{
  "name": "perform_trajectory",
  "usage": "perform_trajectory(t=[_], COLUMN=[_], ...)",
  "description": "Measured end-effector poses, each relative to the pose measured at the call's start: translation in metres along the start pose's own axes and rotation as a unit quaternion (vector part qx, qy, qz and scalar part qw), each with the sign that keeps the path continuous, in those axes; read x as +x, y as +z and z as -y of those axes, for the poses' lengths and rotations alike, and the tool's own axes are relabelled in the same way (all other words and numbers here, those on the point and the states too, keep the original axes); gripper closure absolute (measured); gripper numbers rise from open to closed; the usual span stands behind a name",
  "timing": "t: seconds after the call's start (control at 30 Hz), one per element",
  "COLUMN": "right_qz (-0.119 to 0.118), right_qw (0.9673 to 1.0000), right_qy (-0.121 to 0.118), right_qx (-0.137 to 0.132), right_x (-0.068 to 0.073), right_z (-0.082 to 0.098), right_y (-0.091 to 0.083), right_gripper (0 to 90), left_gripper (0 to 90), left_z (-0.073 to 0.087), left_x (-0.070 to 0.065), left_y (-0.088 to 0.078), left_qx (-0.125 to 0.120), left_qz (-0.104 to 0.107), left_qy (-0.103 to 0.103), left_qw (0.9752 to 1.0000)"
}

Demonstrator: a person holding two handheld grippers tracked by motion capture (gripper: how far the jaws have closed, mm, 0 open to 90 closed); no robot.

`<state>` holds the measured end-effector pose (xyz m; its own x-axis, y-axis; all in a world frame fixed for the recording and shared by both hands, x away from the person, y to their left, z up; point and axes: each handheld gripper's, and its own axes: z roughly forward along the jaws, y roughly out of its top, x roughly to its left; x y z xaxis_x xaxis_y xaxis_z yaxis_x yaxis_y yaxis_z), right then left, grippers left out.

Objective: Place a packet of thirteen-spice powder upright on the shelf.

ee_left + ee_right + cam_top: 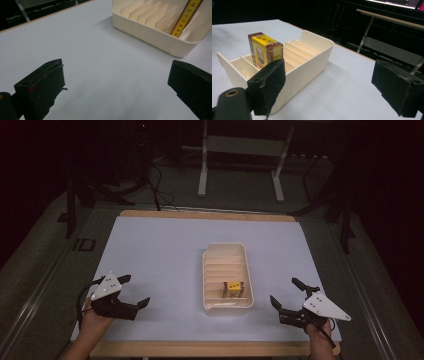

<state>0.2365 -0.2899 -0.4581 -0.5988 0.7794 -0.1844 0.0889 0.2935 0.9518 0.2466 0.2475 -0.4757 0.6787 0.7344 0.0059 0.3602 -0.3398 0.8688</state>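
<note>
High view: left gripper (134,291) and right gripper (287,293) both held low near the front edge of the worktop (160,250), jaws spread wide, nothing in either; cream rack (241,254) sits between them, well apart from both, with a yellow box (233,288) standing in a slot near its front end. Right gripper view gives what the high view can't: box (265,50) upright on its narrow edge, yellow faces, brown-red top with a label picture, print too small to read; rack (309,63) has thin dividers running across it, slots behind the box bare. Left gripper view catches just a corner of the rack (150,35) and a yellow-brown strip of the box (186,17), cut off by the top edge of the frame; rest is bare pale sheet between its wide-open jaws. Worktop is a pale blue-grey sheet over a wood board, wood showing at the far and near edges. Room is dark; white table legs (202,170) and cables on the floor behind, most else lost in shadow. Hands cut off at the bottom of the high view
</note>
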Motion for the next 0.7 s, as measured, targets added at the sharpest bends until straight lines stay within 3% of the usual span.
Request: perform_trajectory(t=[0.43,0.7], right_qz=[0.026,0.024], right_qw=[0.9997,0.9997], right_qy=[0.0,0.0], right_qx=[-0.006,-0.003], right_x=[-0.001,-0.001], right_z=[0.0013,0.0018], right_y=[-0.0007,-0.0014], right_gripper=[13.3,13.2], left_gripper=[1.0,1.0], left_z=[0.0104,0.0109], left_x=[0.0011,0.0003], left_y=[0.0,0.0003], left_qx=[0.004,0.007], left_qz=[-0.007,-0.007], left_qy=[-0.015,-0.013], left_qw=[0.9999,0.9999])
